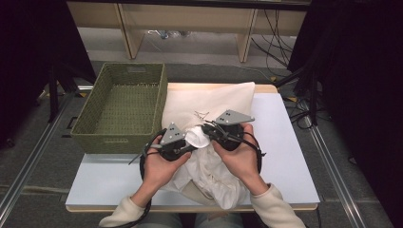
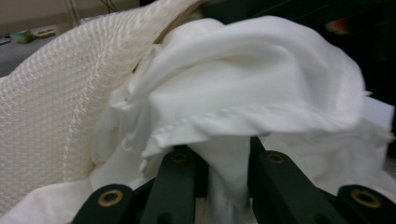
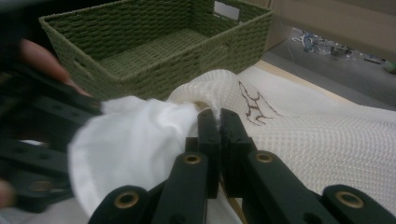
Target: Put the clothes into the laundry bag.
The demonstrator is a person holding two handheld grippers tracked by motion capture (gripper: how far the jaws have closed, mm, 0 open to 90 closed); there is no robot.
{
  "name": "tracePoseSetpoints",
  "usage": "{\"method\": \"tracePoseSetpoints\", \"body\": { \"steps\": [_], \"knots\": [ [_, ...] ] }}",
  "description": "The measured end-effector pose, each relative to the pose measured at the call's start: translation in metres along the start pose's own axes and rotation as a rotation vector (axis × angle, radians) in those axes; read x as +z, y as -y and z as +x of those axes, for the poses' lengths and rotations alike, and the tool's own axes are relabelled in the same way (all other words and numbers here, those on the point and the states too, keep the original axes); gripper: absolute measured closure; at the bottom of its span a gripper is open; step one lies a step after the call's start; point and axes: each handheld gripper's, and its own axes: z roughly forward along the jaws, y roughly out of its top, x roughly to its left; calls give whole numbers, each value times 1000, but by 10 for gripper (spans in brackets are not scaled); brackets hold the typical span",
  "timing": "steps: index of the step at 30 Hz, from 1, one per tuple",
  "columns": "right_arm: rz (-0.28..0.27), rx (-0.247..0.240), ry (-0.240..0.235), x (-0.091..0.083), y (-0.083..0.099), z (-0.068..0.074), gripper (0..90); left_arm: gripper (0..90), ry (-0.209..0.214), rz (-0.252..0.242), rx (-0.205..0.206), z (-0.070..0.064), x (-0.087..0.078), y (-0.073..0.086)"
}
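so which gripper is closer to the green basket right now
Left. The left gripper sits just past the woven basket near its front corner, clamped on white cloth. The right gripper is farther off, over the mesh bag, pinching its edge.

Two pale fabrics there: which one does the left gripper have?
The left gripper is shut on the smooth white cloth, hemmed and crumpled. The cream mesh bag, with its waffle weave, is pinched by the right gripper.

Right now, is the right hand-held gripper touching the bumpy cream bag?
Touching. In the right gripper view, the right hand-held gripper has its jaws shut on the edge of the cream mesh bag, with the fabric pinched between them.
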Motion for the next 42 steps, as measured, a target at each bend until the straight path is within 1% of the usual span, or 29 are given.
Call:
{"method": "tracePoseSetpoints", "body": {
  "steps": [1, 2, 3, 4, 5, 7, 8, 9, 10, 11, 12, 13, 14, 16, 18, 20, 22, 23, 25, 27, 28, 30, 33, 36, 37, 38, 40, 41, 42],
  "knots": [
    [0, 0, -1, 0, 0, 0, 890, 805, -30, 17, 11, 5, 10, 3],
    [-10, -7, 4, 0, 0, 1, 890, 802, -42, 30, 4, 8, 17, 6],
    [0, -3, -16, 2, 0, 1, 890, 799, -59, 47, 2, 12, 23, 8],
    [9, -2, -13, 2, 1, 1, 890, 793, -60, 57, 4, 14, 27, 10],
    [9, -4, -4, 3, 1, 1, 889, 787, -67, 62, -10, 16, 32, 13],
    [16, -2, -5, 5, 3, -1, 889, 770, -69, 55, -17, 17, 32, 14],
    [20, -6, -1, 6, 3, -2, 889, 759, -71, 52, -3, 16, 29, 14],
    [23, 20, 1, 6, 4, -2, 888, 740, -69, 48, 0, 15, 26, 14],
    [10, 6, 15, 6, 4, -4, 888, 708, -62, 51, 4, 15, 24, 14],
    [19, 16, 10, 4, 4, -4, 887, 667, -50, 54, 7, 14, 21, 14],
    [11, -1, 1, 5, 3, -6, 887, 609, -42, 48, 5, 13, 18, 14],
    [11, 1, 5, 5, 3, -7, 887, 572, -46, 44, 20, 11, 10, 14],
    [9, -1, 10, 5, 4, -7, 887, 492, -43, 46, 26, 10, 6, 14],
    [10, 0, 11, 4, 3, -7, 887, 389, -28, 41, 25, 6, -8, 15],
    [8, 4, 15, 4, 3, -7, 887, 322, -16, 37, 15, 4, -25, 17],
    [7, 6, 15, 4, 4, -8, 887, 291, -14, 35, 9, 4, -39, 20],
    [5, 10, 26, 3, 4, -8, 887, 279, -19, 50, 33, 6, -49, 24],
    [1, -5, 24, 4, 3, -9, 886, 274, -23, 64, 38, 6, -51, 26],
    [4, 4, 25, 4, 3, -8, 886, 264, -14, 101, 38, 8, -47, 34],
    [8, 5, 23, 5, 3, -7, 886, 277, -3, 149, 47, 10, -37, 42],
    [8, 4, 19, 5, 3, -7, 886, 292, -16, 156, 20, 9, -28, 48],
    [17, 13, 18, 5, 4, -7, 886, 367, -19, 195, 66, 12, -17, 53],
    [15, 1, 12, 5, 4, -7, 886, 500, -17, 224, 60, 10, -1, 58],
    [12, 20, 7, 6, 5, -8, 886, 637, -26, 223, 47, 9, 6, 57],
    [15, 0, 7, 7, 5, -9, 886, 675, -26, 223, 39, 10, 6, 56],
    [16, -1, 7, 6, 5, -9, 886, 711, -22, 220, 10, 9, 6, 56],
    [13, 1, 14, 6, 5, -9, 886, 775, -13, 199, -18, 10, 3, 54],
    [12, 2, 15, 6, 5, -8, 886, 793, -11, 178, -54, 9, 1, 52],
    [14, 0, 15, 5, 5, -8, 886, 804, -8, 164, -56, 10, -4, 50]
  ]
}}
